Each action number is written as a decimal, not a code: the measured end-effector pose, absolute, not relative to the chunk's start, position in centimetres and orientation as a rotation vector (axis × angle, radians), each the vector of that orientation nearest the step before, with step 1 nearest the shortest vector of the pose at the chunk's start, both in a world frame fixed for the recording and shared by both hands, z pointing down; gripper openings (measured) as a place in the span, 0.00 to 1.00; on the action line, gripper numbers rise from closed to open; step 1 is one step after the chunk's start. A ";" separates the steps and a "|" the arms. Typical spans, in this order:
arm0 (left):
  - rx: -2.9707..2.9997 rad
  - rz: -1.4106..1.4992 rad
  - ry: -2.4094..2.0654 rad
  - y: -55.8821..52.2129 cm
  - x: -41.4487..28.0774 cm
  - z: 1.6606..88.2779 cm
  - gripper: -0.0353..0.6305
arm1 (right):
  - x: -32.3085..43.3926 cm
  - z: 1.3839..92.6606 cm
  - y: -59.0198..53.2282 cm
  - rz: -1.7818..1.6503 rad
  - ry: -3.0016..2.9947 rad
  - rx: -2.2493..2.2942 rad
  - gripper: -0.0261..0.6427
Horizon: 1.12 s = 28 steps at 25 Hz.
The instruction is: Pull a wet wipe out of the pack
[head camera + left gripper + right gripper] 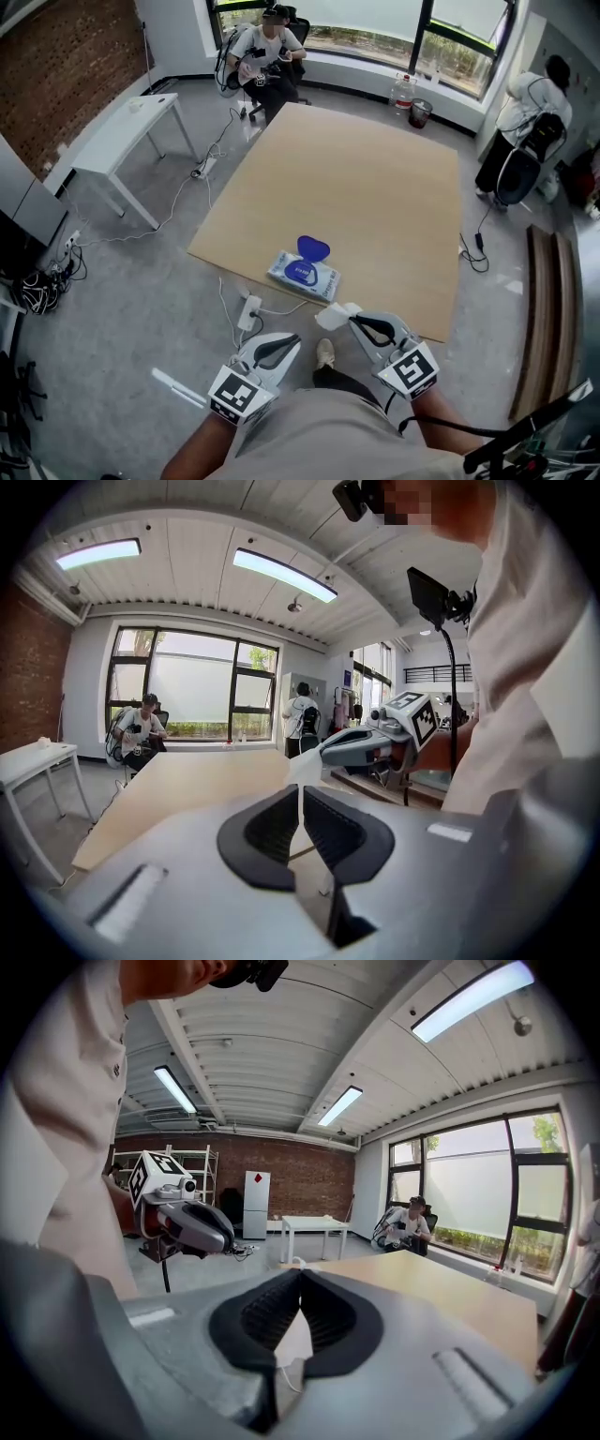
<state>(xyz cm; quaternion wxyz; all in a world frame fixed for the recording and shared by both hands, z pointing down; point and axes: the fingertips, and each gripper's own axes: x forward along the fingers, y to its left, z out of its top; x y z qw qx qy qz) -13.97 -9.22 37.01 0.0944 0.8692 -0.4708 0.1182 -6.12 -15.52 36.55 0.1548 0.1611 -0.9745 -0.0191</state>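
My right gripper (350, 318) pinches the wipe (330, 315) by its edge, limp, light, probably tear-prone; left gripper (296, 340) closed on nothing.

Both held near, by the body: left gripper (294, 340) jaws together, empty, right gripper (353, 320) clamped on a wet wipe (330, 316).

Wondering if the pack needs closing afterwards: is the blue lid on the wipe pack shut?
No, the blue lid lies flipped open at the far edge of the wipe pack on the table.
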 end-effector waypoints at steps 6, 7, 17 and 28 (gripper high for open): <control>2.569 0.279 -1.392 -3.3 -13.9 36.4 0.09 | -4.9 35.4 -8.2 -0.059 -2.762 0.453 0.05; 2.566 0.269 -1.391 -2.5 -13.7 36.1 0.09 | -4.7 35.0 -7.3 -0.058 -2.760 0.446 0.05; 2.573 0.276 -1.452 5.4 -9.5 34.0 0.09 | -0.6 32.7 1.1 -0.113 -2.814 0.399 0.05; 2.562 0.262 -1.493 12.0 5.1 31.2 0.09 | 14.1 32.7 7.7 -0.054 -2.847 0.413 0.05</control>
